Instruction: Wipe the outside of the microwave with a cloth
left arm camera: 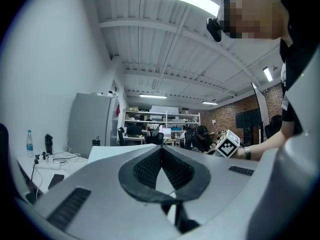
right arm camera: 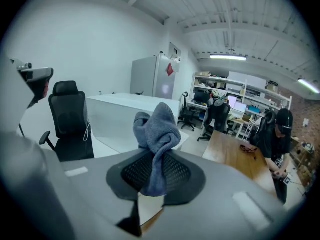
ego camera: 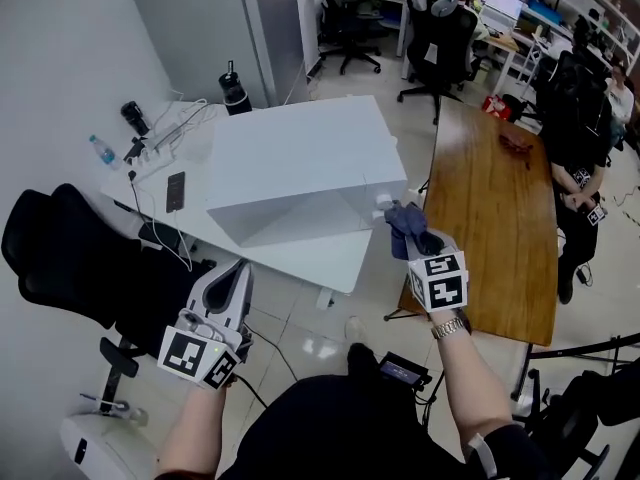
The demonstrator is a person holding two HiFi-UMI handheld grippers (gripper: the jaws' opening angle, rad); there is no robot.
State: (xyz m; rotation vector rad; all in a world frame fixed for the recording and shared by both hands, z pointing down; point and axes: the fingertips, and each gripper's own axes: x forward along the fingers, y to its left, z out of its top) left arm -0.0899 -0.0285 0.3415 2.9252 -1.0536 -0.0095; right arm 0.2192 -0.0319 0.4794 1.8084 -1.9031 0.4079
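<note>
The right gripper [right arm camera: 157,156] has its jaws clamped on the grey cloth [right arm camera: 157,129], just beside the microwave's [ego camera: 300,158] near right corner. The cloth looks soft, light and floppy, so a hold close under the bunch is probably best for wiping. The left gripper [left arm camera: 161,156] has its jaws closed on nothing, short of the microwave.

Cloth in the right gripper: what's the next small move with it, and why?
Probably ease the right gripper toward the white box until the cloth meets its near right corner. The jaws are shut on the cloth, which bunches out past their tips. In the right gripper view it looks apart from the box, so no wiping contact shows.
</note>
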